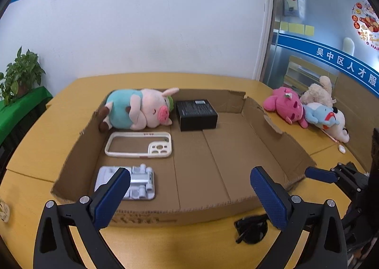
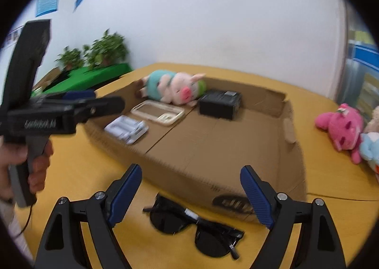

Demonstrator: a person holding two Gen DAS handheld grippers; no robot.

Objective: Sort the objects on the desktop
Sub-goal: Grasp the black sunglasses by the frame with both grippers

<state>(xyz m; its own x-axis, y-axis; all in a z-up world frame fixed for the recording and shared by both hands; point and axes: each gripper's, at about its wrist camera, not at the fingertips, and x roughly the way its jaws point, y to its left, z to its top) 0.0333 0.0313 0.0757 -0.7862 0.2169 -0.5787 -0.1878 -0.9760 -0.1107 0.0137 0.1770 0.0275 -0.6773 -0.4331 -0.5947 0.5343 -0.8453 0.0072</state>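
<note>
A shallow cardboard tray point(image 1: 213, 150) on the yellow table holds a pink pig plush point(image 1: 139, 109), a black box point(image 1: 196, 115), a cream phone case point(image 1: 139, 144) and a white folding stand point(image 1: 139, 182). My left gripper point(image 1: 189, 188) is open and empty above the tray's front edge. Black sunglasses point(image 2: 196, 226) lie on the table in front of the tray, partly seen in the left wrist view point(image 1: 251, 228). My right gripper point(image 2: 190, 190) is open and empty just above the sunglasses. The left gripper also shows at the left of the right wrist view point(image 2: 94, 100).
Several plush toys, one pink point(image 1: 286, 105), lie on the table right of the tray point(image 2: 341, 126). Potted plants point(image 2: 104, 51) stand on a green stand at the far left. A white wall is behind the table.
</note>
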